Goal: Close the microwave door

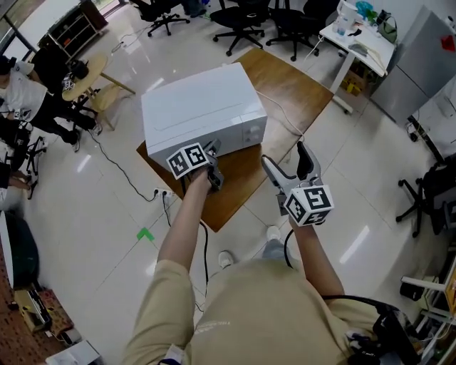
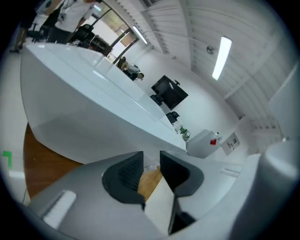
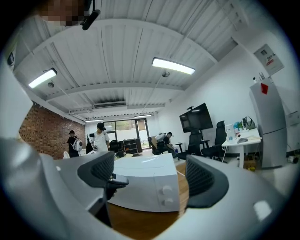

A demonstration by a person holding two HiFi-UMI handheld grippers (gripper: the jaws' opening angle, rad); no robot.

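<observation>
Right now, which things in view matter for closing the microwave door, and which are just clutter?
Job: microwave, left tongs, right tongs, wooden table under the microwave.
Lying about: office chairs, white desk, floor cable, green tape mark.

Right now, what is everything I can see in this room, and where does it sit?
microwave: one, white, on the table, door looks shut
table: one, brown wood, mid-floor
office chairs: several, black, far side of the room
desk: one, white, far right
floor mark: one, green, on the tiles at the person's left
screen: one, black, far wall
left gripper: one, grey, shut, empty, by the microwave's front
right gripper: one, grey, open, empty, apart from the microwave
</observation>
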